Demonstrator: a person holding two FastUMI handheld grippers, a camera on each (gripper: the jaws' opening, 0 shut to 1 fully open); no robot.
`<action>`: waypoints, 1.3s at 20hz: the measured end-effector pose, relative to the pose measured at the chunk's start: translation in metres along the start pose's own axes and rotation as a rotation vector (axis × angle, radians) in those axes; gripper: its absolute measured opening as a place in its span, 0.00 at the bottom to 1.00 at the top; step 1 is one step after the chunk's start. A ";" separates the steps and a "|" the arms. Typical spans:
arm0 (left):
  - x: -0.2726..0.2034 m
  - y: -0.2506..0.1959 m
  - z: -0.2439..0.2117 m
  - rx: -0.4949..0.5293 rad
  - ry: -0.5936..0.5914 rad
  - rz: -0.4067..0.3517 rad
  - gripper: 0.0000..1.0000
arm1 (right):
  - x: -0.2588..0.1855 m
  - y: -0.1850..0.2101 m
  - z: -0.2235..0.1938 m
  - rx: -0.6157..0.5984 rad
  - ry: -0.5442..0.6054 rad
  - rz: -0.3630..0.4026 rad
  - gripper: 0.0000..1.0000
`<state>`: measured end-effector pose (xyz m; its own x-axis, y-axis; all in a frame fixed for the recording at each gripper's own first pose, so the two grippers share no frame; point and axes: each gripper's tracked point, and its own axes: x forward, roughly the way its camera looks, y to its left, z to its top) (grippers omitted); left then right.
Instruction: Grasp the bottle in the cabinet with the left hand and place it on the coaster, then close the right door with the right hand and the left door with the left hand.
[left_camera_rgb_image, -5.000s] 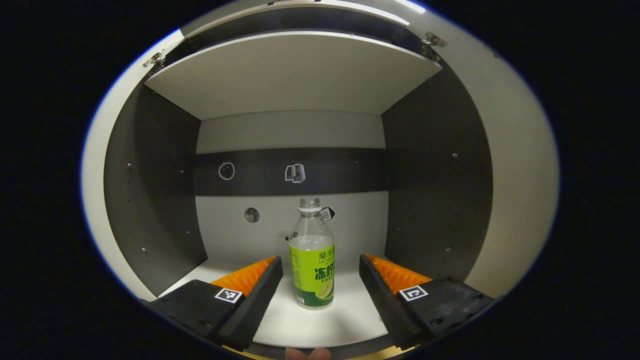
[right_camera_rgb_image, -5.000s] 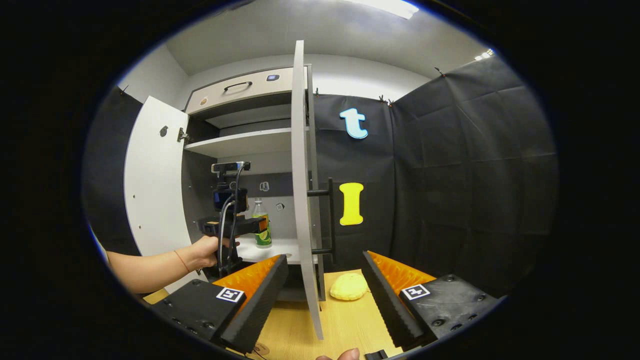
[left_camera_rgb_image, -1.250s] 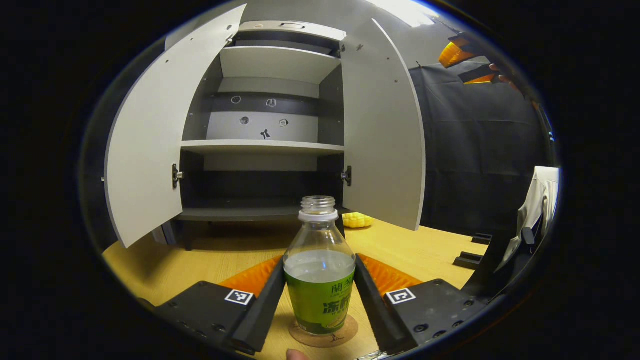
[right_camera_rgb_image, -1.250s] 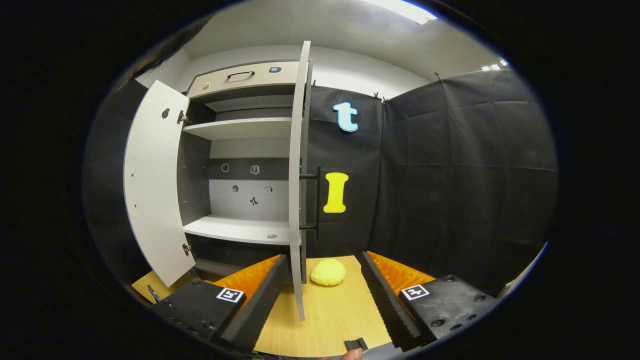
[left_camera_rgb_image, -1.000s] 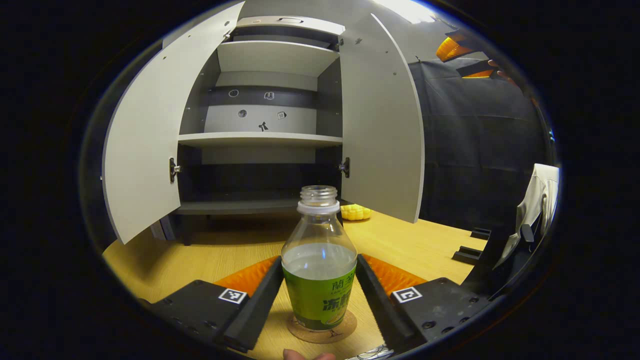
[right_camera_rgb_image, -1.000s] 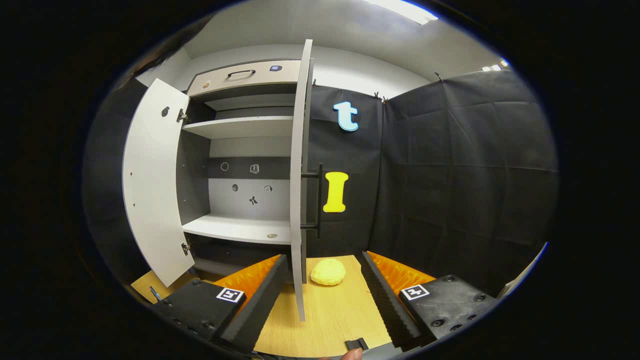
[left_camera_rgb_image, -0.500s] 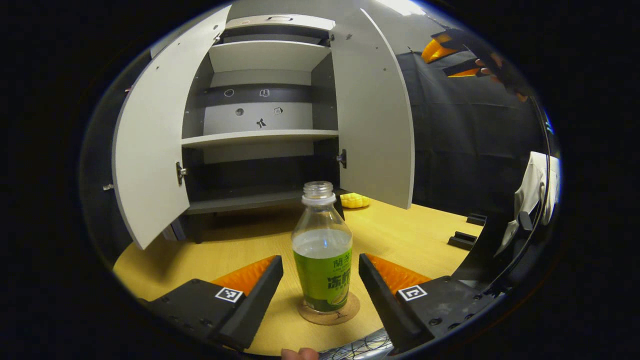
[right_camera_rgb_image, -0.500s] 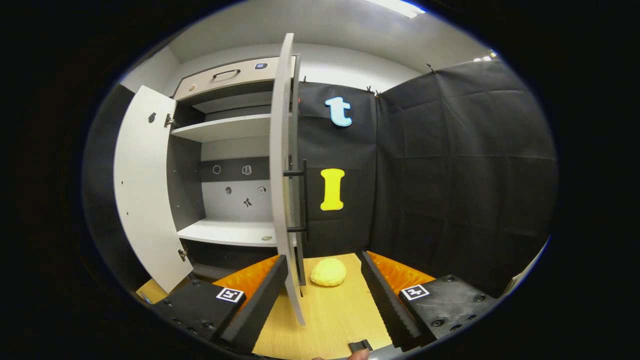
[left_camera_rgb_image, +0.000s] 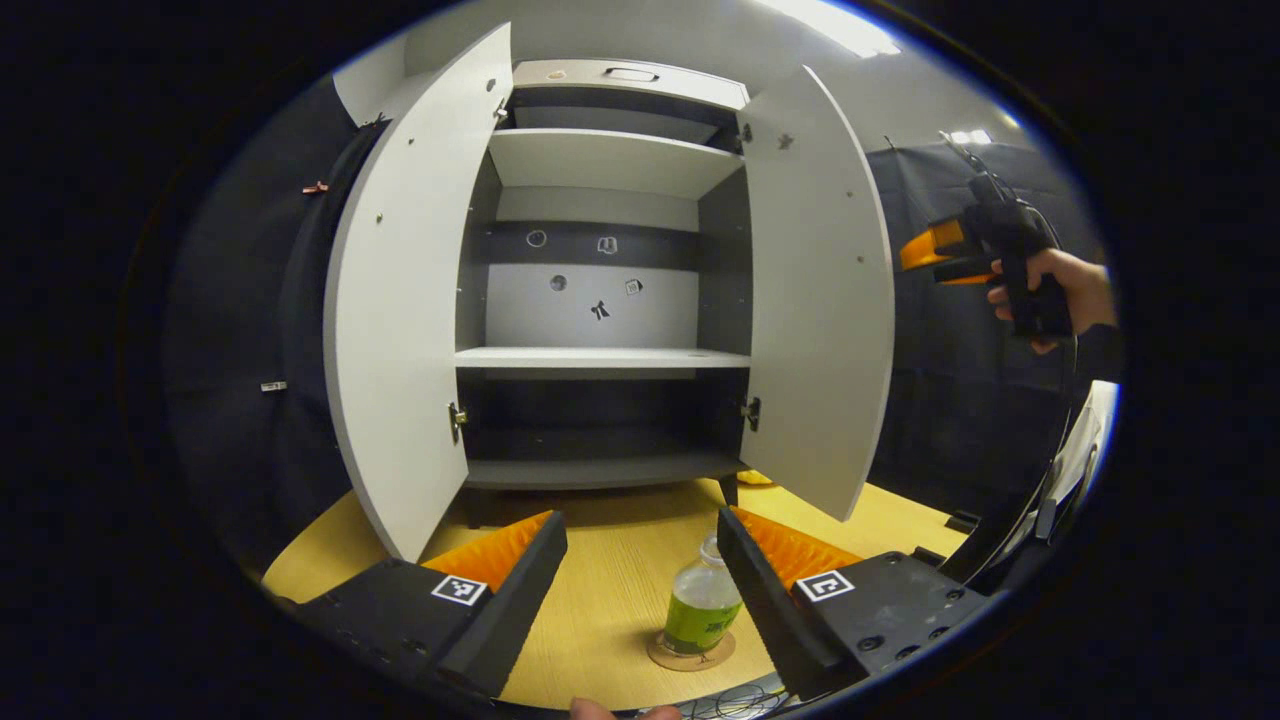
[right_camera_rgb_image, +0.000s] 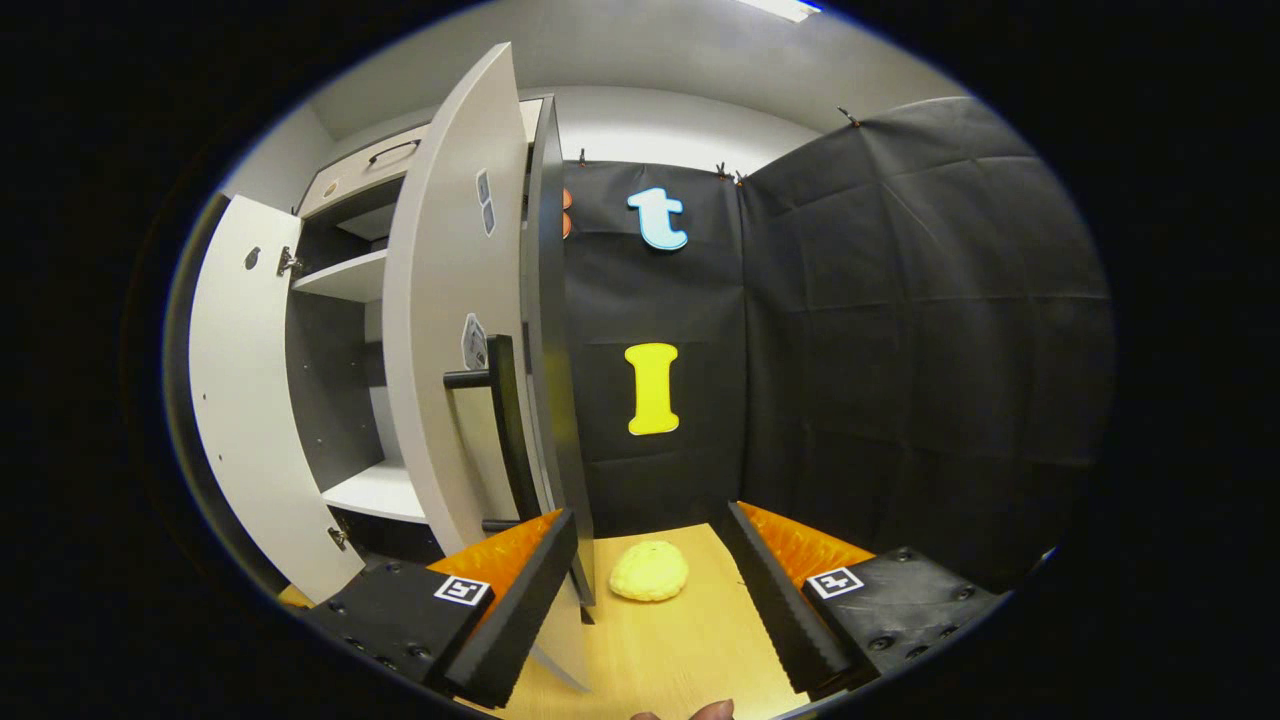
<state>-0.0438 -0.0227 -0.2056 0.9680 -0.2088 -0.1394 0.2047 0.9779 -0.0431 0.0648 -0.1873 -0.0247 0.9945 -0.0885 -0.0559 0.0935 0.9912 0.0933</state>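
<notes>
Bottle (left_camera_rgb_image: 702, 608) is seen upright on the coaster (left_camera_rgb_image: 690, 651), low in the left gripper view, on the wooden surface (left_camera_rgb_image: 600, 590) in front of the cabinet (left_camera_rgb_image: 610, 300). The left gripper (left_camera_rgb_image: 640, 560) is held above and behind it with jaws spread wide and empty, nothing touching them; the bottle sits lower down between the two fingers, apart from both. Placement is judged done.

The right gripper (right_camera_rgb_image: 650, 565) is likewise spread and empty. Just beyond its left finger the edge of the right door (right_camera_rgb_image: 450, 330) is seen, with the dark bar handle (right_camera_rgb_image: 505, 420) on its outer face, near but not touched. A yellow lump (right_camera_rgb_image: 650, 571) lies on the surface between the fingers, farther off. In the left gripper view the right gripper (left_camera_rgb_image: 945, 255) is seen held in a hand (left_camera_rgb_image: 1050, 295) out beyond the right door (left_camera_rgb_image: 820, 310), clear of it.

The step in hand is judged to be closing the right door. It would be done well by pressing a finger flat against the outer face near the handle side, far from the hinges, and following the door's arc until it seats. The left door (left_camera_rgb_image: 410, 300) stands wide open and is left for afterward; the bottle is well clear of both swings.
</notes>
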 end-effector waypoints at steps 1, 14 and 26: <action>-0.002 0.008 0.013 0.006 -0.017 0.021 0.96 | 0.003 0.005 -0.001 -0.006 0.000 0.013 0.98; -0.020 0.053 0.083 0.020 -0.078 0.084 0.97 | -0.004 0.032 -0.006 0.007 0.000 0.017 0.98; -0.034 0.075 0.089 0.013 -0.102 0.126 0.97 | -0.009 0.105 -0.018 0.024 0.014 0.156 0.98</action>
<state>-0.0482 0.0584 -0.1164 0.9957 -0.0830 -0.0415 0.0823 0.9964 -0.0185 0.0646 -0.0803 -0.0318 0.9963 0.0680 -0.0522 -0.0610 0.9902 0.1254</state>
